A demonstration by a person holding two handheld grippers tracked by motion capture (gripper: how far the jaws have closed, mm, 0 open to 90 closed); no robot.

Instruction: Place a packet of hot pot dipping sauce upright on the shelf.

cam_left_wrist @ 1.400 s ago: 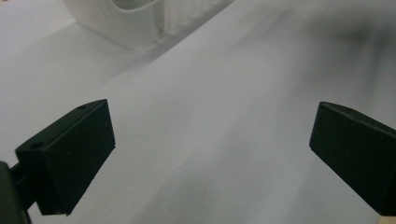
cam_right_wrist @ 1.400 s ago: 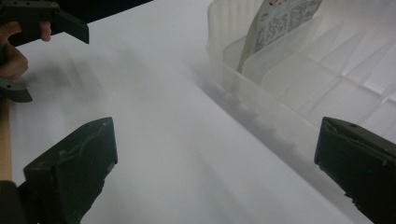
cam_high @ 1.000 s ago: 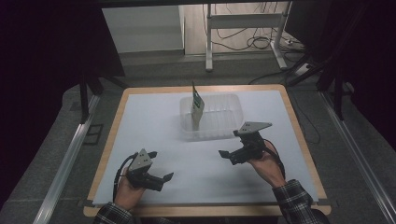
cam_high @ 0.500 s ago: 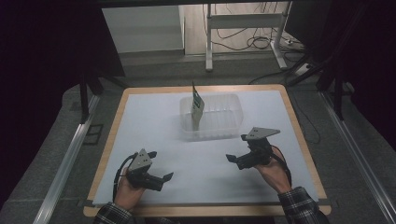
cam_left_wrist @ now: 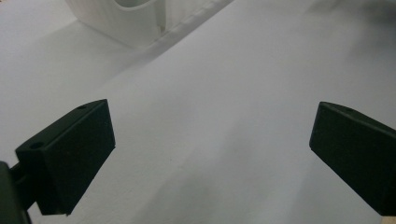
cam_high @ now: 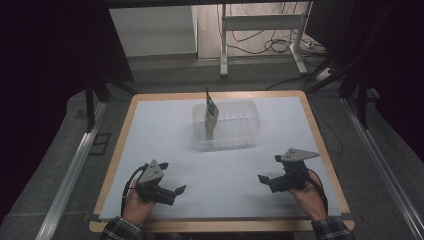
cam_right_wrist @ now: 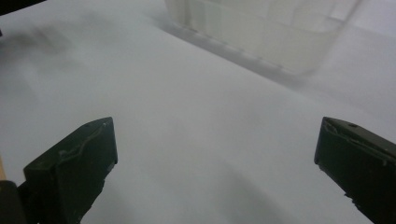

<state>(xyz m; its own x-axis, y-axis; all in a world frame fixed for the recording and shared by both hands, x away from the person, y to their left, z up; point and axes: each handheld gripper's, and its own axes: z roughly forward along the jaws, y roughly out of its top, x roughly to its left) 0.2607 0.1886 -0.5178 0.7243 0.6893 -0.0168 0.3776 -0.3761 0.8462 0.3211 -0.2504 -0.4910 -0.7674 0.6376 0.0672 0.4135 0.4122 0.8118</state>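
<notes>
**Both grippers empty, wide open, near edge of table**

Surface: white sheet over a wood-edged table, matte. Room dark around it; grey floor, metal rails L + R, a white desk frame w/ cables on the floor behind.

Clear ribbed plastic rectangular bin sits centre-far on the sheet, long axis running L–R across the table. One flat green-and-tan card-like piece stands upright in the bin's left part, long axis vertical, top end pointing up and slightly away; thin edge faces the cam. What it is exactly: can't tell, too small.

Left gripper: low-left, jaws spread apart, nothing between, pointing right/inward. In the left gripper view a bin corner shows top-left, well apart from the jaws.

Right gripper: low-right, jaws spread, nothing held, pointing left/inward. Right gripper view blurred; bin ahead, well apart.

Counts: 1 bin, 1 card piece, 2 grippers, 2 hands.
</notes>
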